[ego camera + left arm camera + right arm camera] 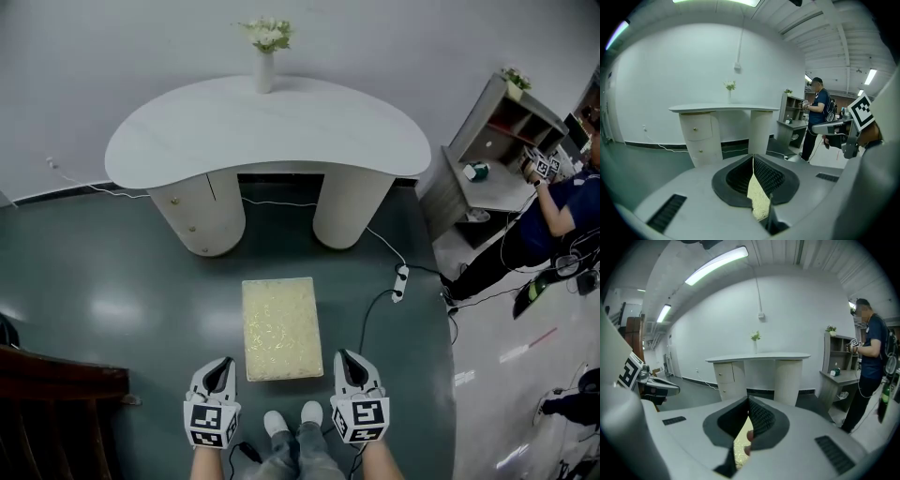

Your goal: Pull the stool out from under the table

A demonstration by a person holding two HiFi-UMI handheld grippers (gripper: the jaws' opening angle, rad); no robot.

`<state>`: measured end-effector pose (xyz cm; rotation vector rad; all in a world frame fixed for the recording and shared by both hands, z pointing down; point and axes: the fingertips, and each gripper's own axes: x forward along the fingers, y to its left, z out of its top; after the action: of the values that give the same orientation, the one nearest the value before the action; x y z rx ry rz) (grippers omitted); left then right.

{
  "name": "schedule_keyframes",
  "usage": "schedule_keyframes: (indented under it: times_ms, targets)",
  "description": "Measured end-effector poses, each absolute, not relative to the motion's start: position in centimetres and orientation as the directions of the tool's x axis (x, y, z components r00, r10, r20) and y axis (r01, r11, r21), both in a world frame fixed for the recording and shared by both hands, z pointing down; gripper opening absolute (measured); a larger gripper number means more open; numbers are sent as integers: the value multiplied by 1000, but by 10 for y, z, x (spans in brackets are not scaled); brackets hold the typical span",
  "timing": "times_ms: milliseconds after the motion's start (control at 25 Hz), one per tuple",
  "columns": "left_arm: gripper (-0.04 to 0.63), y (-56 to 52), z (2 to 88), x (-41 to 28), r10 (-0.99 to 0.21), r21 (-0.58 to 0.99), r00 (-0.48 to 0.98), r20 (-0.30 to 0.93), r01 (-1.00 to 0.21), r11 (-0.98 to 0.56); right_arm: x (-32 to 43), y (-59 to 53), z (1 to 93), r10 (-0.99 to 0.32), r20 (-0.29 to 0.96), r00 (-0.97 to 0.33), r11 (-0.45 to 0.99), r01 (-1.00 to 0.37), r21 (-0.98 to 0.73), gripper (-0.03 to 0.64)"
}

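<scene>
Stool (281,328) sits between closed left claw (223,364) and closed right claw (345,358).

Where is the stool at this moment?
In the head view, the stool stands at centre, clear of the table, just ahead of the person's shoes, its near end between the left gripper and right gripper.

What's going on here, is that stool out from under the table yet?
A person holds a claw in each hand. The stool stands on the floor, fully clear of the table, just ahead of the person's feet. The left claw and the right claw are both shut and empty, one at each side of the stool's near end, and neither grips it.
</scene>
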<state>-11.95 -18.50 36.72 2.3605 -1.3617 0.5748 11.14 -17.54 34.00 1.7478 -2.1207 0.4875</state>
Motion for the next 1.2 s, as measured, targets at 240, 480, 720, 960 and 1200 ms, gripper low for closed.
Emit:
schedule_keyframes:
  times_ms: [240, 480, 720, 960, 1200]
  targets:
    - [14, -189, 333, -127, -758, 101, 446, 477, -884, -457, 104, -181, 305, -875, 446, -189, 189, -981, -44, 63]
    - [12, -197, 299, -135, -784, 104, 436, 442, -893, -438, 94, -185, 273, -880, 430, -201, 207, -978, -33, 61]
    - [12, -212, 260, -136, -807, 76, 438, 397, -892, -446, 88, -197, 235, -900, 385, -205, 215, -976, -17, 61]
    - [12, -219, 224, -133, -821, 63, 453, 349, -885, -461, 78, -205, 199, -915, 340, -216, 229, -973, -2, 61]
    - [12, -229, 191, -123, -830, 36, 462, 313, -879, -476, 77, -212, 171, -924, 312, -220, 230, -973, -5, 61]
